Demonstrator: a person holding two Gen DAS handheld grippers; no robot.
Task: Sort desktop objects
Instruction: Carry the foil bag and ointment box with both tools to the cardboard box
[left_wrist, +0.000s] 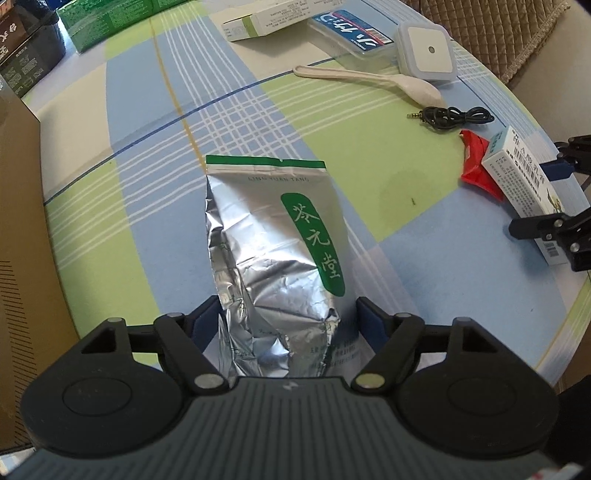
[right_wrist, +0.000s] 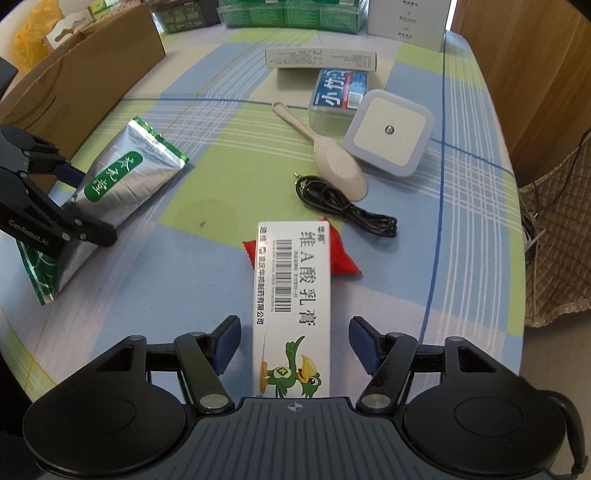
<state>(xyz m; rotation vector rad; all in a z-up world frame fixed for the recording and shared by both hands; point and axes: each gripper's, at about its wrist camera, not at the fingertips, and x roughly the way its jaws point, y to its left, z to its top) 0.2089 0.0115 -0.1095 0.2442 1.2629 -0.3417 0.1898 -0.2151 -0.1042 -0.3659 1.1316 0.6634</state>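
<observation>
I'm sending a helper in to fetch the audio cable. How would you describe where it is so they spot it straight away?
On the checked tablecloth, look past the white medicine box lying between the right gripper's open fingers. Just beyond its red sachet, beside the beige spoon, lies the audio cable: the only thin, black, coiled thing there, with a metal plug.

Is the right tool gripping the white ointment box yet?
Apart. The right wrist view shows the right tool open, clear gaps between both blue pads and the white ointment box.
</observation>
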